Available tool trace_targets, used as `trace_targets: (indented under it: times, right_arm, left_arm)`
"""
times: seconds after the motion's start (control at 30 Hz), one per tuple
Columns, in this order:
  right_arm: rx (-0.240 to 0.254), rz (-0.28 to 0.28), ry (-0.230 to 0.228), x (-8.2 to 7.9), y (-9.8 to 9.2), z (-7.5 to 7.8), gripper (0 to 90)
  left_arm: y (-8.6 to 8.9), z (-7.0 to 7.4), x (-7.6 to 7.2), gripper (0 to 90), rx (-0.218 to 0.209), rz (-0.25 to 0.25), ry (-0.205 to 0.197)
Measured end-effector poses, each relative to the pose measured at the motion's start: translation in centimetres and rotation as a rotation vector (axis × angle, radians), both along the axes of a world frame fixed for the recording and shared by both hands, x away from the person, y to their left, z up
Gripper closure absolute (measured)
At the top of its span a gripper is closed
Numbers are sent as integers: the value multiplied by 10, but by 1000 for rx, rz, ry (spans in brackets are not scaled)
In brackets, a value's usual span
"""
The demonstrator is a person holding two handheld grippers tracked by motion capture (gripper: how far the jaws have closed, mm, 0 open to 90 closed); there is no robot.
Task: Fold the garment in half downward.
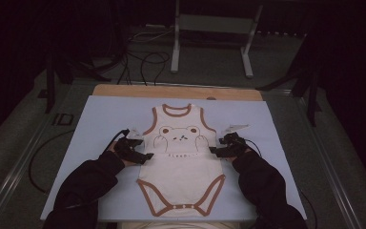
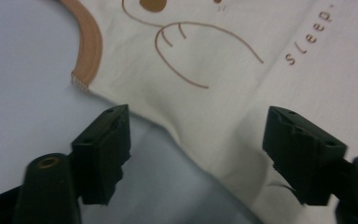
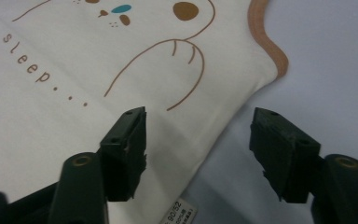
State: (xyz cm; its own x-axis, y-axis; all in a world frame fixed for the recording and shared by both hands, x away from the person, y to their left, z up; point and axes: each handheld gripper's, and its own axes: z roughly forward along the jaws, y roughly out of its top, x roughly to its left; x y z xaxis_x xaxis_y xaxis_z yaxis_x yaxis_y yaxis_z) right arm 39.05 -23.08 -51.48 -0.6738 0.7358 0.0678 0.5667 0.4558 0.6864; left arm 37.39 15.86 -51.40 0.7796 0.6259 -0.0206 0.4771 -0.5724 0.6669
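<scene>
A cream sleeveless baby bodysuit [image 1: 181,167] with brown trim and a bear print lies flat, neck away from me, on a pale blue sheet [image 1: 105,119]. My left gripper [image 1: 147,156] rests at its left side edge at waist height. In the left gripper view that gripper [image 2: 196,140] stands open, its jaws straddling the bodysuit's [image 2: 242,93] side seam, pads apart from the cloth. My right gripper [image 1: 213,150] sits at the opposite side edge. In the right gripper view that gripper [image 3: 198,135] is open over the bodysuit [image 3: 74,93] edge, near a small size label [image 3: 179,215].
The blue sheet covers a wooden board [image 1: 171,91] whose far strip shows. Beyond the table stands a grey metal frame [image 1: 209,28], with black cables [image 1: 147,62] on the floor. Dark-sleeved forearms [image 1: 90,181] come in from the bottom edge.
</scene>
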Motion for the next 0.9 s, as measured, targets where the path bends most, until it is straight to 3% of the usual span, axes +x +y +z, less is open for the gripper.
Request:
trace_targets:
  times: [0.17,0.47,0.57,0.8,0.9]
  right_arm:
    - [-43,0,7,1,3,-3,511]
    - [-72,16,5,0,4,-1,700]
    - [-74,29,9,-1,6,0,772]
    - [-93,47,11,-1,11,1,883]
    - [-96,48,9,-2,11,1,890]
  left_arm:
    - [-2,-3,2,380,21,24,15]
    - [-7,-2,7,546,18,80,26]
    - [-10,-2,8,649,9,92,30]
    - [-19,0,10,876,17,76,55]
    - [-19,2,9,884,28,75,51]
